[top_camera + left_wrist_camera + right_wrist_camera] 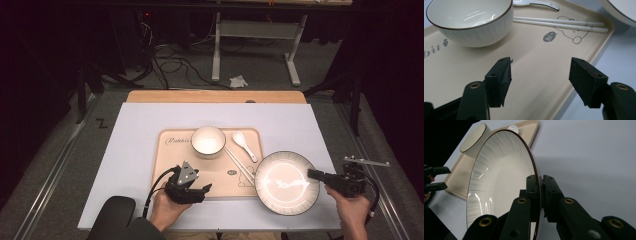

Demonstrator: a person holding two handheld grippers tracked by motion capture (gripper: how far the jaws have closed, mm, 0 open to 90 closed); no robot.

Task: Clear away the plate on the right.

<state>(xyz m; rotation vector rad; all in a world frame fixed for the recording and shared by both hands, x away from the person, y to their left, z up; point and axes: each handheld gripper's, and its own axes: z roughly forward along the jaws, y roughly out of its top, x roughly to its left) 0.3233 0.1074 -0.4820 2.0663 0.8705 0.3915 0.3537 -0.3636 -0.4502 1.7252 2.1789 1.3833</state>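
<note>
Two grippers worked at a table under a pale matte sheet (140,150). The plate (287,182), round, glossy white ceramic with fine radial ribbing and a thin dark rim, lay at the lower right of the high view, its left edge overlapping the tray's corner. The right gripper (316,174) was clamped on the plate's right rim, one jaw inside and one outside, shut tight on the rim in the right gripper view (539,185). The tray (172,165) was a smooth beige rectangle with rounded corners and printed cartoon marks. On it stood a white ribbed bowl (208,140), with white chopsticks (238,164) and a glossy spoon (243,143) lying to its right. The left gripper (205,189) hovered at the tray's lower edge, jaws spread wide, holding nothing, bare tray showing between them (540,72)
</note>
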